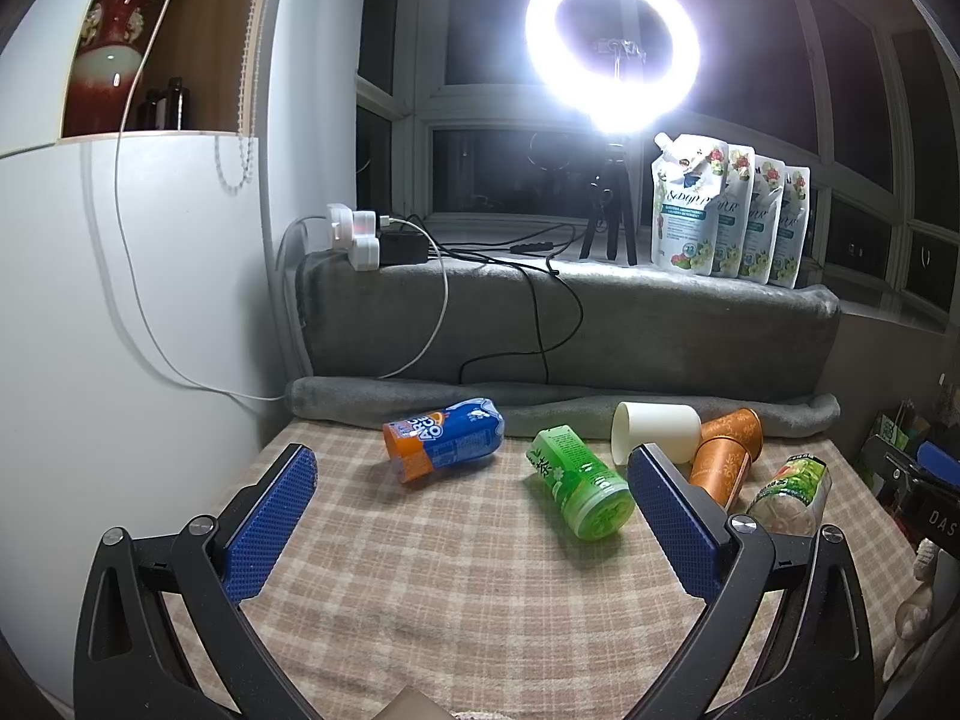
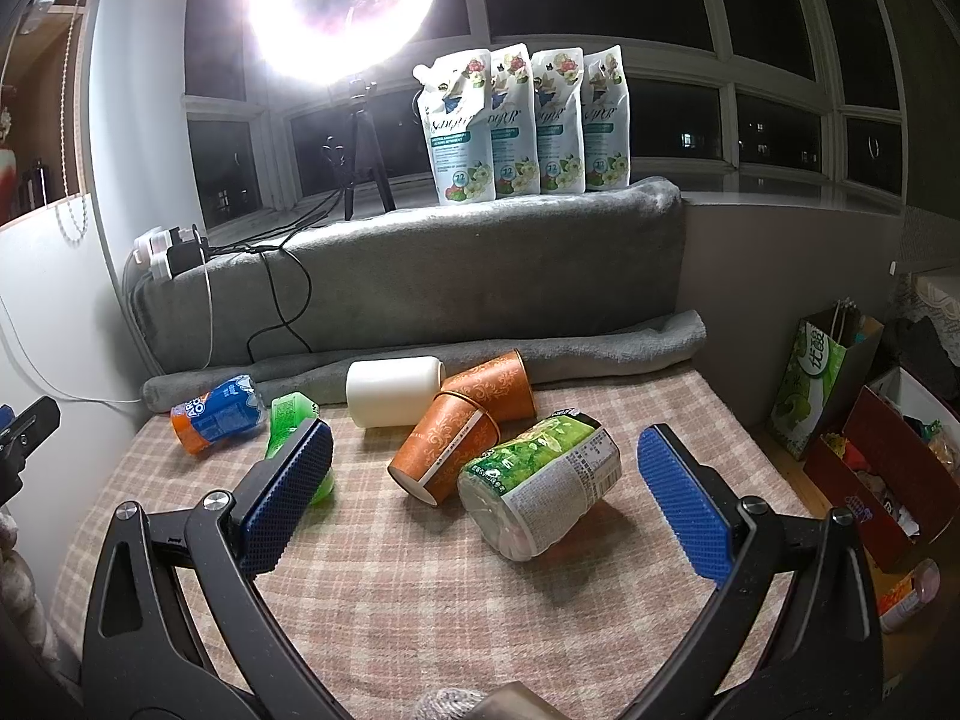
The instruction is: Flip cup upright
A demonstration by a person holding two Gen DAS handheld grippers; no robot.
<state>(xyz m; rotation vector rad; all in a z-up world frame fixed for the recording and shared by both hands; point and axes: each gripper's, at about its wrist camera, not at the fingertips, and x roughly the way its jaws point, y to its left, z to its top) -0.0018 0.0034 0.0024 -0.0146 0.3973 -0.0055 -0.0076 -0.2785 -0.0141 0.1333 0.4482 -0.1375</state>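
both grippers point(image 1: 474, 474) point(image 2: 483, 456) spread wide over checked cloth point(image 2: 420, 588), ring light point(image 1: 612, 42) on sill.

On the checked tablecloth point(image 2: 372, 588) in front of you, six containers lie on their sides in a row: the blue-and-orange drink cup point(image 2: 216, 413) far left, then the green bottle point(image 1: 579, 483), the white paper cup point(image 2: 393, 390) behind, two touching orange patterned paper cups point(image 2: 447, 447), and the clear green-labelled jar point(image 2: 540, 480) nearest right. Four detergent pouches point(image 2: 516, 123) stand on the blanket-covered ledge point(image 2: 420, 276) behind.

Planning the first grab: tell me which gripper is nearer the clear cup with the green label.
Right. The right gripper is open with the clear cup lying on its side between its fingers. The left gripper is open farther left, with that cup outside its right finger.
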